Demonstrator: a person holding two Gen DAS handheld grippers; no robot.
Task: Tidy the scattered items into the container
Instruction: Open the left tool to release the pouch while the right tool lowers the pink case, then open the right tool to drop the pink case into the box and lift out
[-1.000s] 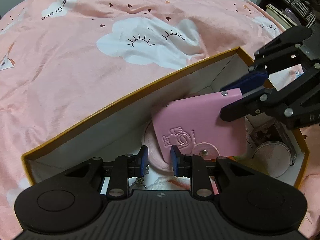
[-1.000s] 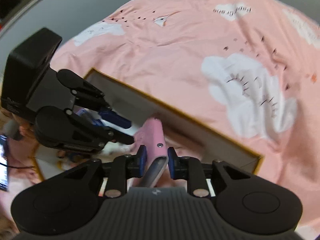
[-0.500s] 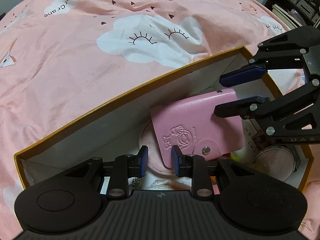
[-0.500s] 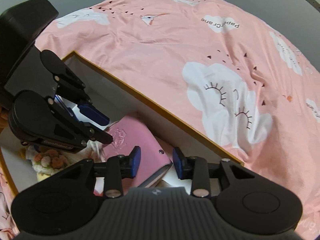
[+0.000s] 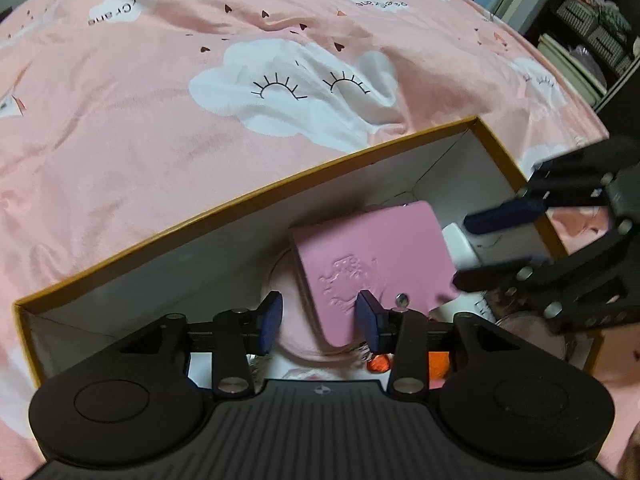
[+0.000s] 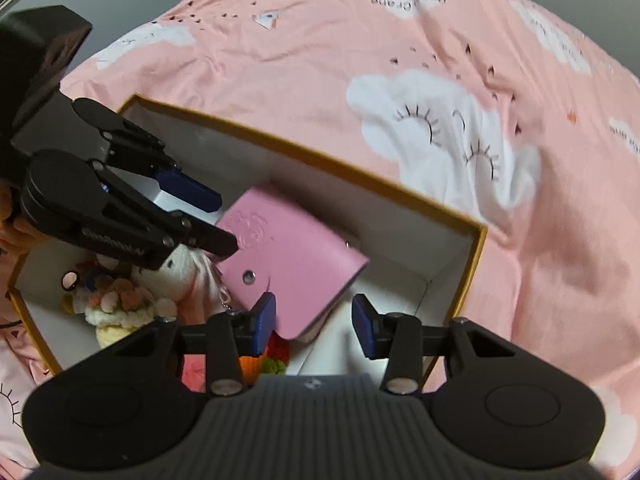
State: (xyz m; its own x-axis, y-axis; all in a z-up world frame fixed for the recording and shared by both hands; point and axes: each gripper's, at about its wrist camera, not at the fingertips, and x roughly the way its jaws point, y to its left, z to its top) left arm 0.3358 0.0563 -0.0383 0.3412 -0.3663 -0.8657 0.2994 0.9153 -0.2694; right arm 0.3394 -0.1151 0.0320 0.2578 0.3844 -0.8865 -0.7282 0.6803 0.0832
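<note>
A pink wallet (image 5: 372, 264) lies inside the cardboard box (image 5: 248, 204), which sits on a bed with a pink cloud-print cover (image 5: 160, 120). The wallet rests tilted on top of the other things in the box — a soft toy (image 6: 176, 276), a round pink pad (image 5: 288, 320) and some small bits I cannot make out. It lies nearer the box's long far wall than its near side.

The left claw (image 5: 318, 322) hangs over the box, its jaws opening; the wallet's lower edge shows between the pads, but they do not press on it. The right claw (image 6: 314, 322) is also opening — the wallet's corner lies just beside its left pad, free of any grip.
</note>
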